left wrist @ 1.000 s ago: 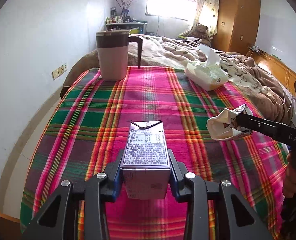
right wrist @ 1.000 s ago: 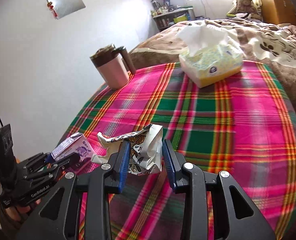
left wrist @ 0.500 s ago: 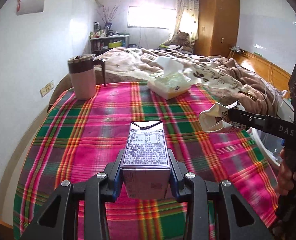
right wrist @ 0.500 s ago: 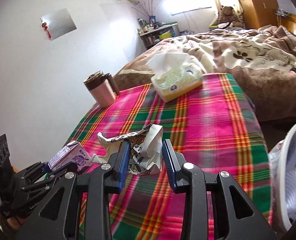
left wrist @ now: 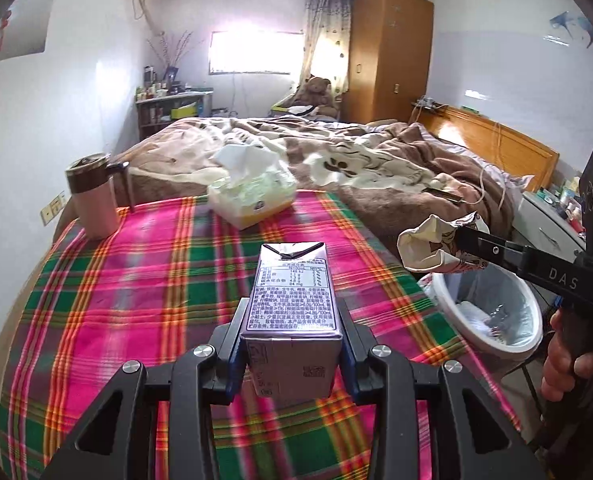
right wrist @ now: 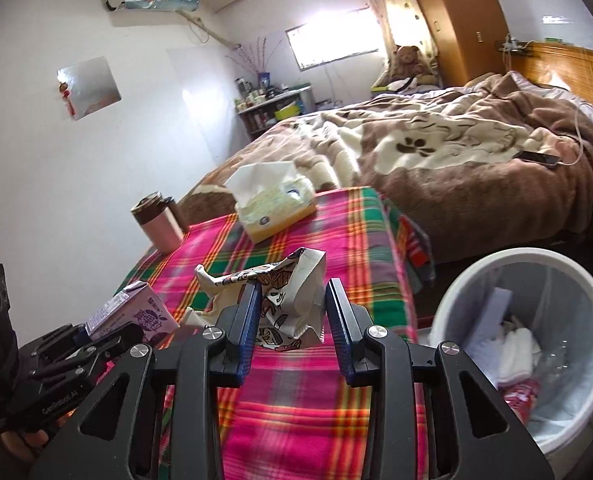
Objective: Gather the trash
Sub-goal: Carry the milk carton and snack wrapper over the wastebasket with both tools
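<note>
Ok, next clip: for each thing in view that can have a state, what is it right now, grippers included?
left gripper: shut on the purple drink carton, held above the plaid cloth.
right gripper: shut on the crumpled snack wrapper.
white trash bin: open, lined with a clear bag, partly filled.
tissue box: open, a tissue sticking up.
pink mug: upright, lid on.
</note>
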`<control>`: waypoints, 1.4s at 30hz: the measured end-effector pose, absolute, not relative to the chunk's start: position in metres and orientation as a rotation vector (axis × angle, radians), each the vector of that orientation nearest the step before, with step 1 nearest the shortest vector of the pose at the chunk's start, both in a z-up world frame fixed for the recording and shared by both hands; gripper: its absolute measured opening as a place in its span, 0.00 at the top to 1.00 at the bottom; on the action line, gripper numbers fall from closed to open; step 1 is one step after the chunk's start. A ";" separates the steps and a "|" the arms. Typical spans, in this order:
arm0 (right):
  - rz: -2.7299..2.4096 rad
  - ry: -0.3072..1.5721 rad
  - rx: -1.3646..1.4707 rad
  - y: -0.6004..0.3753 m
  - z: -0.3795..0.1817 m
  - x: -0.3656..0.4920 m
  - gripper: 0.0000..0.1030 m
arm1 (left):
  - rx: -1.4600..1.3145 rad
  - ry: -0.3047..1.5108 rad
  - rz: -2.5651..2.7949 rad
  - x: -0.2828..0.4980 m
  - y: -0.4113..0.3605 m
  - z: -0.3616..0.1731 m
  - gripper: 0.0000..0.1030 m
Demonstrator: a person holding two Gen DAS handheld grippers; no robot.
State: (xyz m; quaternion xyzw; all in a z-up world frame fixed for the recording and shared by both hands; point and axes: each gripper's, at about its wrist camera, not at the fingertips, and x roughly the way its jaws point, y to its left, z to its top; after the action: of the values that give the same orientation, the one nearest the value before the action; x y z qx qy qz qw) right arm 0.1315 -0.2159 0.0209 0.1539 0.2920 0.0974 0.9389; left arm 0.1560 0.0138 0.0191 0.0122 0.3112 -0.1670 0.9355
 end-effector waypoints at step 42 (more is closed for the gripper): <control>-0.305 0.606 0.315 -0.379 0.000 0.079 0.66 | 0.144 0.678 -0.674 0.164 -0.230 0.003 0.62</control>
State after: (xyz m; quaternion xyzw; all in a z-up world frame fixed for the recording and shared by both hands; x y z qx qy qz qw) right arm 0.0793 -0.3788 -0.0004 0.1541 0.2961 -0.1487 0.9308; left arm 0.1642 -0.2296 0.0031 0.0691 0.3258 -0.3240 0.8855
